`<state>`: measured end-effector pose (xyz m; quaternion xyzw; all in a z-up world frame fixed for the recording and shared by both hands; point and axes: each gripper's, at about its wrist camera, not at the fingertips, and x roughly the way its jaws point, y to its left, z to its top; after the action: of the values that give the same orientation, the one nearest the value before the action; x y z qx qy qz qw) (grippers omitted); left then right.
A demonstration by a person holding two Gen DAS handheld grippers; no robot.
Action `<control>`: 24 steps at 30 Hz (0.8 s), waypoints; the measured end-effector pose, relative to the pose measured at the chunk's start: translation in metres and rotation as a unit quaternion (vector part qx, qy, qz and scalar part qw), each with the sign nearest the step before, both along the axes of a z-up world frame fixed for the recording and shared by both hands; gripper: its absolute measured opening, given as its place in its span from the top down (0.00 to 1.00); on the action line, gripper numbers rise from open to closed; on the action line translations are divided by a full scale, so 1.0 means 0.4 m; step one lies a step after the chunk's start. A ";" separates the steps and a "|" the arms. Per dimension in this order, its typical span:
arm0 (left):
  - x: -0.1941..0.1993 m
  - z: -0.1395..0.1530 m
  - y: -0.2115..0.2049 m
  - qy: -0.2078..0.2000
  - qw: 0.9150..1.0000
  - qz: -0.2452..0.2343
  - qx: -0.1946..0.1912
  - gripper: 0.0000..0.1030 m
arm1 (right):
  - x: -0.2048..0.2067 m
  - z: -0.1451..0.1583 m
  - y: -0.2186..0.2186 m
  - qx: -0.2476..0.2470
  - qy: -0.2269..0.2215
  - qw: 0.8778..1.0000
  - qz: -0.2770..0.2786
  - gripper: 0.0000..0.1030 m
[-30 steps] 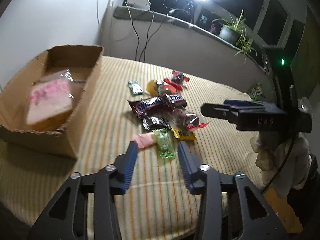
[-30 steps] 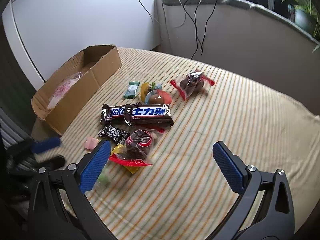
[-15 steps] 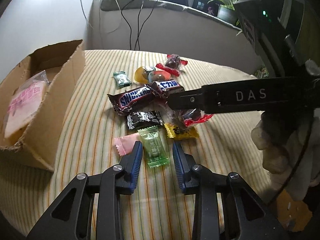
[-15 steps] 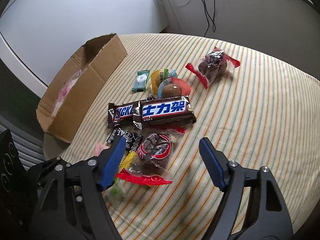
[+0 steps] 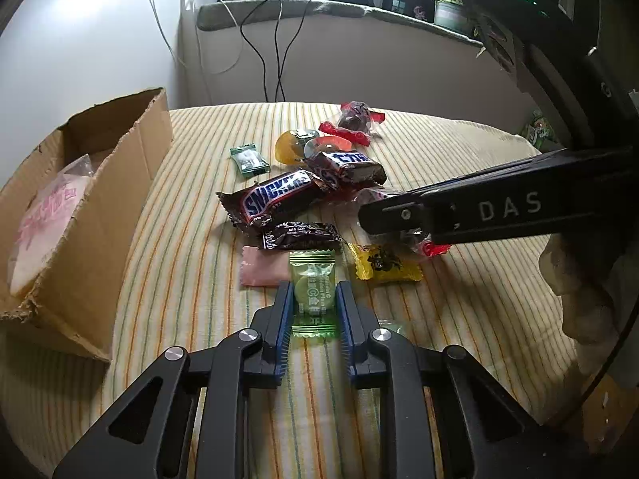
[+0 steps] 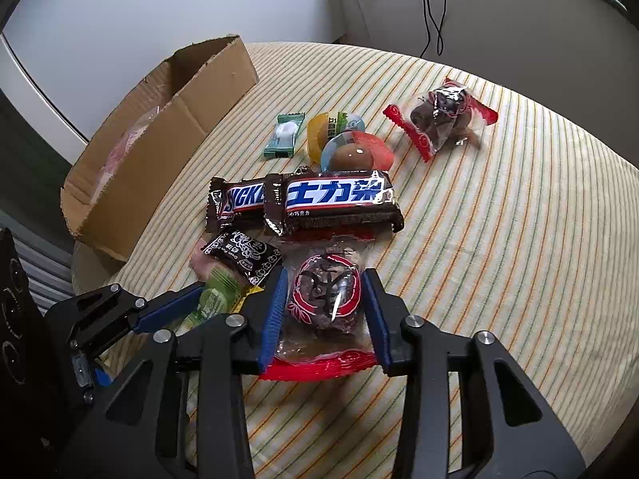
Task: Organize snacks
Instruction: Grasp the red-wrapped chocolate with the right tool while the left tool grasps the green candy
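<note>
A heap of snacks lies on the striped table (image 5: 191,215). My left gripper (image 5: 312,295) has its blue pads against both sides of a green candy packet (image 5: 312,299). My right gripper (image 6: 324,299) has closed onto a clear red-edged bag of chocolate balls (image 6: 325,299). In the left wrist view the right gripper (image 5: 403,215) reaches in from the right. Two Snickers bars (image 5: 279,195) (image 6: 335,203) lie just beyond. A cardboard box (image 5: 80,215) at the left holds a pink packet (image 5: 44,219).
A black packet (image 5: 299,235), pink candy (image 5: 263,271), yellow candy (image 5: 383,267), teal candy (image 6: 285,135), round jelly cups (image 6: 343,143) and a second red-edged bag (image 6: 443,119) lie around. Cables hang down the wall behind (image 5: 271,52).
Both grippers have moved forward and down onto the heap and narrowed: the left around the green candy, the right around the chocolate bag.
</note>
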<state>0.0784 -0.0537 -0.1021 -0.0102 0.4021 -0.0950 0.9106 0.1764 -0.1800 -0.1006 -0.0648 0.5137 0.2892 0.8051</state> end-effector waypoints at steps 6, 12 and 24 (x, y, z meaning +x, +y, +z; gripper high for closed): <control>-0.002 0.005 0.016 0.003 1.000 0.003 -0.023 0.81 | -0.009 0.006 -0.028 0.011 0.003 1.000 -0.008 0.66; -0.018 0.021 0.026 -0.002 0.999 0.005 -0.038 0.81 | -0.034 0.014 -0.052 0.010 -0.009 1.000 -0.013 0.66; -0.051 0.100 0.070 -0.034 0.998 0.015 -0.058 0.81 | -0.079 0.078 -0.086 0.022 -0.036 0.999 -0.021 0.66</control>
<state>0.0581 -0.0259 -0.0622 -0.0656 0.3645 -0.1053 0.9229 0.1449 -0.2144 -0.0694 -0.0467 0.4788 0.2811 0.8304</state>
